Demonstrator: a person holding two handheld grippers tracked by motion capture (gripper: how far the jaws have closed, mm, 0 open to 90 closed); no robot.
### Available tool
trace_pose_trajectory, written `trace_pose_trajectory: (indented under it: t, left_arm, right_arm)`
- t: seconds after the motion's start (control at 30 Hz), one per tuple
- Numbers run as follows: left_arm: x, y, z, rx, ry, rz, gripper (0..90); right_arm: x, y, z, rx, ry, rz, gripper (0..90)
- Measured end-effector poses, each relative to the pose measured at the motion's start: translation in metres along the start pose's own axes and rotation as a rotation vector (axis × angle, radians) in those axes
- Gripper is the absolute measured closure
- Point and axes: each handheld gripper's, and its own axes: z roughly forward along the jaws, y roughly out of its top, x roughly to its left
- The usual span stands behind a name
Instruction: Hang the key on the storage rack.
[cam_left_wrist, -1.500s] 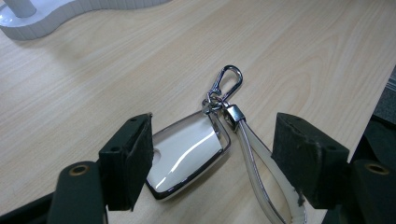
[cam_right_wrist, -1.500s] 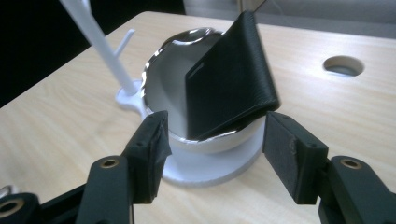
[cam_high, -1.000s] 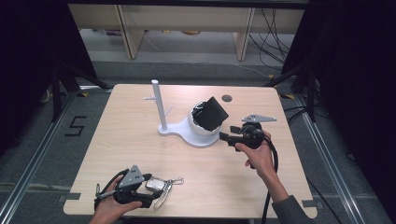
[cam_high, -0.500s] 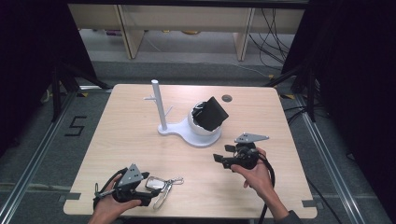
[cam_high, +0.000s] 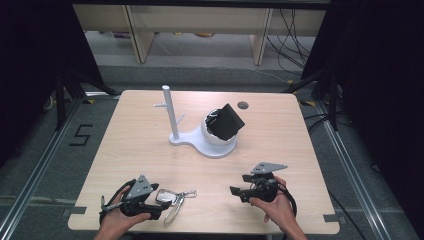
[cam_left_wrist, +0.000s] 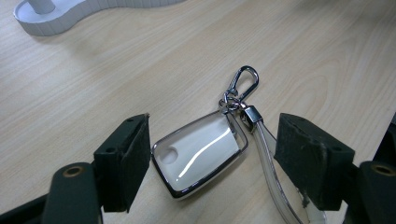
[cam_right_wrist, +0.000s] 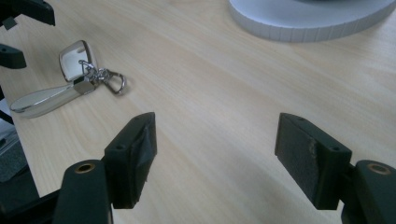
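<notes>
We saw a light wooden table (cam_high: 150, 145). On it lay a white stand (cam_high: 200, 140) and a key fob (cam_high: 165, 196).

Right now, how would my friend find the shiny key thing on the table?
Start at the light wooden table, then its near edge, beside the left hand-held gripper. Between its open jaws lies the white, chrome-rimmed key fob. Its silver clip and clear strap set it apart from the white post stand farther back.

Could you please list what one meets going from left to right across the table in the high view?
Left tool → key fob with its clip → white stand → black item on the stand's base → right tool.
</notes>
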Motion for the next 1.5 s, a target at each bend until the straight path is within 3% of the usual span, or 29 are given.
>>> trace_pose_trajectory:
  t: [0.17, 0.2, 0.3, 0.37, 0.47, 0.53, 0.6, 0.63, 0.7, 0.73, 0.77, 0.9, 0.97, 1.07, 1.1, 1.13, 1.23, 1.3, 1.5]
  left_arm:
    - [0.001, -0.002, 0.0, 0.011, 0.014, 0.004, 26.2]
    - [0.0, -0.002, 0.0, 0.001, 0.006, -0.005, 26.2]
    - [-0.001, 0.0, 0.001, -0.007, 0.003, -0.004, 26.2]
    - [-0.002, 0.001, 0.001, -0.004, 0.005, 0.01, 26.0]
    - [-0.003, 0.001, 0.003, -0.002, -0.003, 0.015, 24.5]
    - [-0.007, 0.004, 0.003, 0.0, 0.008, 0.002, 21.1]
    - [-0.011, 0.009, 0.002, -0.008, 0.004, 0.021, 20.6]
    - [-0.015, 0.015, 0.002, -0.006, 0.013, 0.038, 20.3]
    - [-0.016, 0.019, 0.004, -0.01, 0.008, 0.046, 20.2]
    - [-0.016, 0.021, 0.004, -0.005, 0.005, 0.056, 20.2]
    - [-0.017, 0.024, 0.006, 0.002, 0.004, 0.064, 20.3]
    - [-0.02, 0.037, 0.016, 0.06, -0.009, 0.12, 22.5]
    - [-0.021, 0.047, 0.027, 0.117, -0.052, 0.156, 23.0]
    - [-0.02, 0.054, 0.034, 0.14, -0.054, 0.163, 25.6]
    - [-0.02, 0.062, 0.043, 0.209, -0.067, 0.19, 26.7]
    - [-0.02, 0.062, 0.043, 0.209, -0.067, 0.19, 28.4]
    - [-0.022, 0.068, 0.055, 0.307, -0.071, 0.22, 32.2]
    - [-0.022, 0.072, 0.062, 0.369, -0.063, 0.262, 38.5]
    - [-0.023, 0.077, 0.073, 0.45, -0.089, 0.311, 46.4]
  right_arm:
    - [0.003, -0.017, -0.006, 0.04, -0.013, -0.002, 29.5]
    - [0.006, -0.019, -0.006, 0.055, 0.0, 0.033, 29.3]
    - [0.007, -0.024, -0.007, 0.061, 0.001, 0.039, 28.6]
    - [0.005, -0.026, -0.009, 0.067, -0.013, 0.003, 28.6]
    - [0.008, -0.028, -0.01, 0.068, 0.002, 0.022, 28.6]
    - [0.007, -0.028, -0.01, 0.074, -0.019, 0.001, 28.7]
    - [0.008, -0.029, -0.009, 0.084, -0.024, 0.025, 28.7]
    - [0.006, -0.029, -0.008, 0.081, -0.041, -0.002, 28.7]
    - [0.006, -0.029, -0.007, 0.079, -0.039, -0.007, 28.7]
    - [0.009, -0.029, -0.007, 0.089, -0.034, 0.012, 28.7]
    - [0.007, -0.029, -0.007, 0.082, -0.035, -0.016, 28.8]
    - [0.008, -0.028, -0.007, 0.084, -0.028, -0.029, 29.3]
    - [0.008, -0.028, -0.007, 0.087, -0.023, -0.029, 29.7]
    - [0.008, -0.028, -0.007, 0.083, -0.025, -0.033, 30.3]
    - [0.008, -0.028, -0.006, 0.083, -0.021, -0.034, 30.4]
    - [0.008, -0.028, -0.006, 0.083, -0.021, -0.034, 30.4]
    - [0.009, -0.028, -0.007, 0.083, -0.021, -0.034, 30.4]
    - [0.01, -0.028, -0.006, 0.081, -0.013, -0.043, 30.5]
    - [0.011, -0.028, -0.005, 0.085, -0.005, -0.043, 30.7]
